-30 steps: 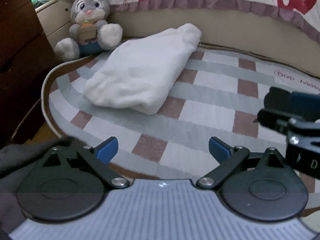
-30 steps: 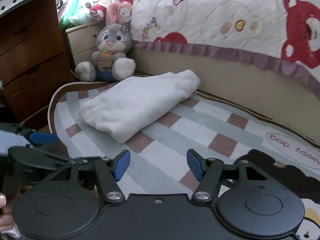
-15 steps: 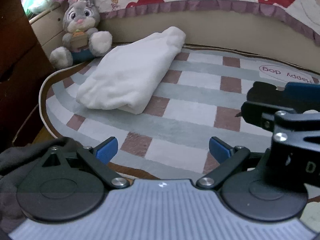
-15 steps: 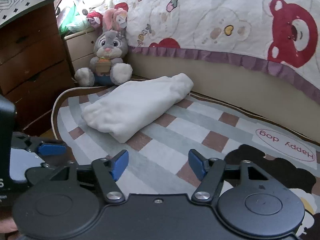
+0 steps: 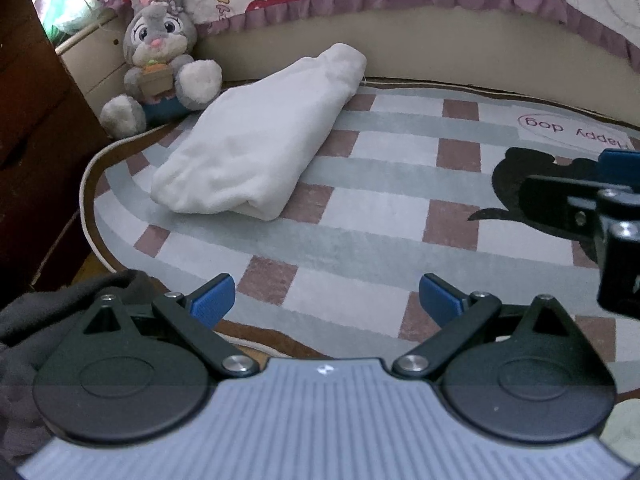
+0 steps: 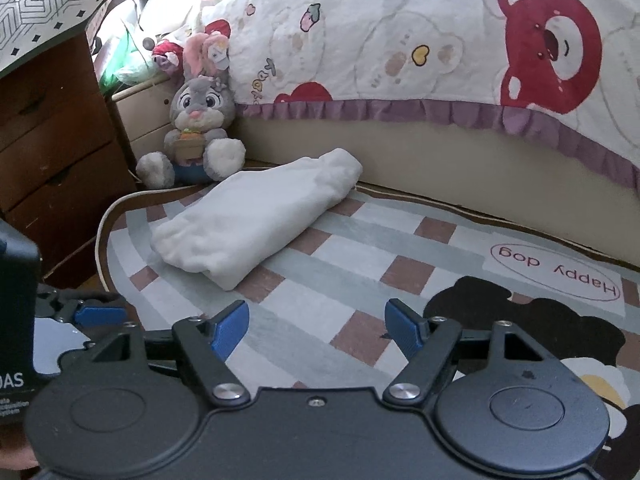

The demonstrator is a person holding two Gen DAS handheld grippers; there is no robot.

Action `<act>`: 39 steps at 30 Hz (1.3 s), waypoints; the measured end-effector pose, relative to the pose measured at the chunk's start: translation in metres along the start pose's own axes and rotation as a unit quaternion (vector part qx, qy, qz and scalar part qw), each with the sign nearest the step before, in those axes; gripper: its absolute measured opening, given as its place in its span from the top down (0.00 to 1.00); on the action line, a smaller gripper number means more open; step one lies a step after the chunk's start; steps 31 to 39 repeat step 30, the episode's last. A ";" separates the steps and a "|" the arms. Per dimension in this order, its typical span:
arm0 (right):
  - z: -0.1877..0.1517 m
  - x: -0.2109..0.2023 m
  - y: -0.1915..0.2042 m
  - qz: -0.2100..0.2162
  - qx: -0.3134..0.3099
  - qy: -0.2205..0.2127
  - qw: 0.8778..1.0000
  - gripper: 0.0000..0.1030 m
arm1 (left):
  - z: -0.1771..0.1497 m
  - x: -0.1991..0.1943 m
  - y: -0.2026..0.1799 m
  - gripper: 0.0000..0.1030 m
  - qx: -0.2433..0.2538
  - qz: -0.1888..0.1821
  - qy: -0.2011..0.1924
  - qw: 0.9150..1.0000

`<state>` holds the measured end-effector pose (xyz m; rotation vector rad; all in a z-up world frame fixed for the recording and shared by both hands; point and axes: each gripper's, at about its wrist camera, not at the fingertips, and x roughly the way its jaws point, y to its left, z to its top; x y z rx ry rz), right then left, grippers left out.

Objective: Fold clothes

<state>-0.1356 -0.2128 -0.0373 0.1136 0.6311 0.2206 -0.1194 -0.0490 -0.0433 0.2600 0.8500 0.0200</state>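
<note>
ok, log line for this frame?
left tool: open, empty | right tool: open, empty | white garment: folded on rug, untouched

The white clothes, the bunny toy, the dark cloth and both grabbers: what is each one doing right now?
white garment: folded, lying on the rug.
bunny toy: sitting upright beside the rug.
dark cloth: crumpled by the left gripper.
left gripper: open, empty.
right gripper: open, empty.

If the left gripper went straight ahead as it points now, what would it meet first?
Probably the bare checked rug: the open left gripper aims just right of the folded white garment, though depth is unclear.
</note>
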 end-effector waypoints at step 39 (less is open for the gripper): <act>-0.010 -0.004 -0.022 0.010 0.026 0.004 1.000 0.23 | 0.002 -0.002 -0.027 0.02 0.040 0.029 -0.015 0.999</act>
